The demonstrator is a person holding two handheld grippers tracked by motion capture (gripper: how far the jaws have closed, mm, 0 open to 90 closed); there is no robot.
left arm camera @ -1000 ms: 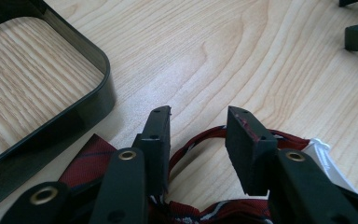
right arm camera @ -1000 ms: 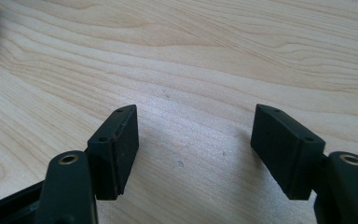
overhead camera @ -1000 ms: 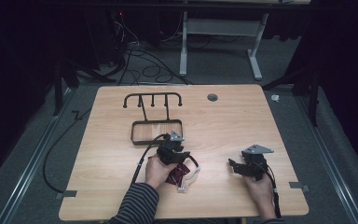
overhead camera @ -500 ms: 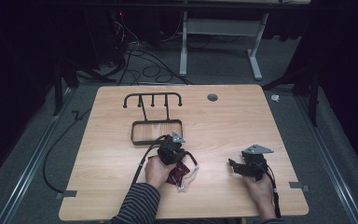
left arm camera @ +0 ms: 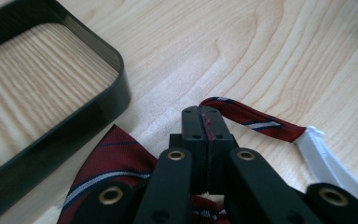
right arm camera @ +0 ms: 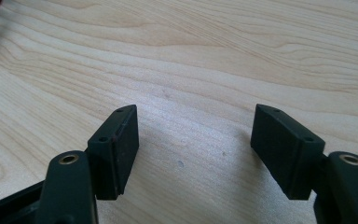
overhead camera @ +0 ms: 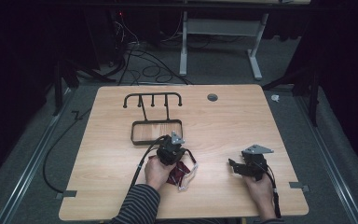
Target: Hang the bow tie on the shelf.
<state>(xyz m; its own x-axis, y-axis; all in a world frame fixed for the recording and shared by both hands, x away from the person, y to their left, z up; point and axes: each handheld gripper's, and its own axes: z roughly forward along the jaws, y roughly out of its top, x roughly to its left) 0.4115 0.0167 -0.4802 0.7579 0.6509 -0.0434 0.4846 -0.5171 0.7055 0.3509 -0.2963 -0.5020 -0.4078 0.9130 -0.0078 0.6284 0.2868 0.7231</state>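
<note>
1. One bow tie lies on the table, dark red with thin pale stripes, near the front edge and left of the middle. A white strap runs from it along its right side.
2. In the left gripper view the bow tie spreads one wing toward the lower left, while a narrow red band reaches out to the right and meets the white strap. Its long axis there runs roughly left to right across the picture; from above I cannot tell its heading, since hand and gripper cover much of it.
3. One left gripper has its jaws clenched on the red band, a sliver of red fabric showing in the seam between them. From above, the left gripper sits over the bow tie, held by the left hand, whose sleeve is striped.
4. One right gripper hangs with its jaws spread wide over bare wood, holding nothing. From above, the right gripper sits near the front right corner, well apart from the bow tie, in the right hand.
5. One black wire rack stands behind the bow tie toward the far edge, with a rectangular base frame and a hooked bar. The left gripper view shows a rounded corner of that frame just beside the tie.
6. One small dark round fitting sits near the far edge.
</note>
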